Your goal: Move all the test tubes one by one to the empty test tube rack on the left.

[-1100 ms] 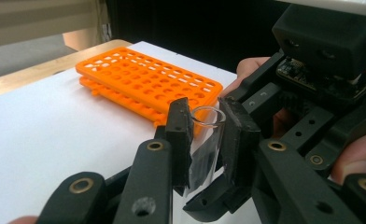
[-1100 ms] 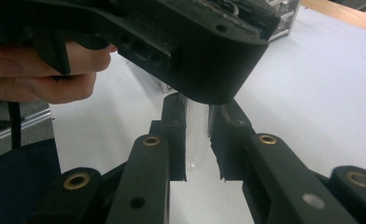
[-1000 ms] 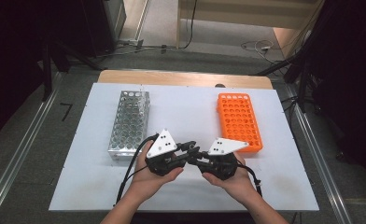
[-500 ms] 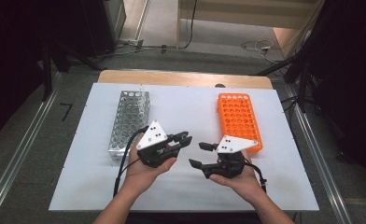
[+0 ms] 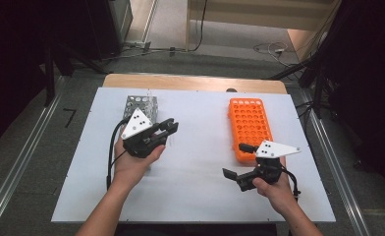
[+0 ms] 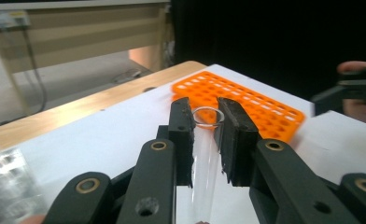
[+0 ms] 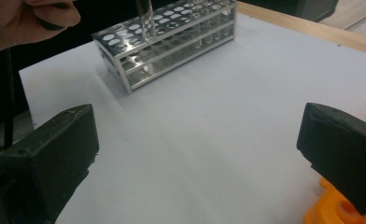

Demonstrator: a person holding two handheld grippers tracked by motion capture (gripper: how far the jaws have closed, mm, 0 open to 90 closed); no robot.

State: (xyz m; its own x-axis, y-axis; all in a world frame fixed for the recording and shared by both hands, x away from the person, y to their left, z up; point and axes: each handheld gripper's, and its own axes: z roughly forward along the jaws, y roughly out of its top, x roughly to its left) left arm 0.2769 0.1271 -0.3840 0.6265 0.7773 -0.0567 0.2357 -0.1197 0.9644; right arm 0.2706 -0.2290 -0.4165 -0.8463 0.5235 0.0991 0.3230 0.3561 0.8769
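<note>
My left gripper (image 5: 167, 129) is shut on a clear glass test tube (image 6: 205, 158), which stands between its jaws with the open rim at the fingertips (image 6: 182, 112). It hovers beside the metal tube rack (image 5: 140, 105). The tube (image 7: 144, 17) also shows above that rack (image 7: 172, 42). My right gripper (image 5: 237, 160) is near the front end of the orange tube rack (image 5: 249, 123). Its jaws have just been opening and now stand wide apart (image 7: 200, 154) with nothing between them.
A white mat (image 5: 200, 182) covers the table, with a wooden edge (image 5: 195, 82) at the back. The orange rack (image 6: 260, 105) lies ahead of the left jaws, and the right gripper (image 6: 354, 91) sits at that view's right. Metal rails run along both table sides.
The two grippers met at the table's middle a second ago and have drawn apart. The left one went left with the tube. The right one went right and opened wide.
</note>
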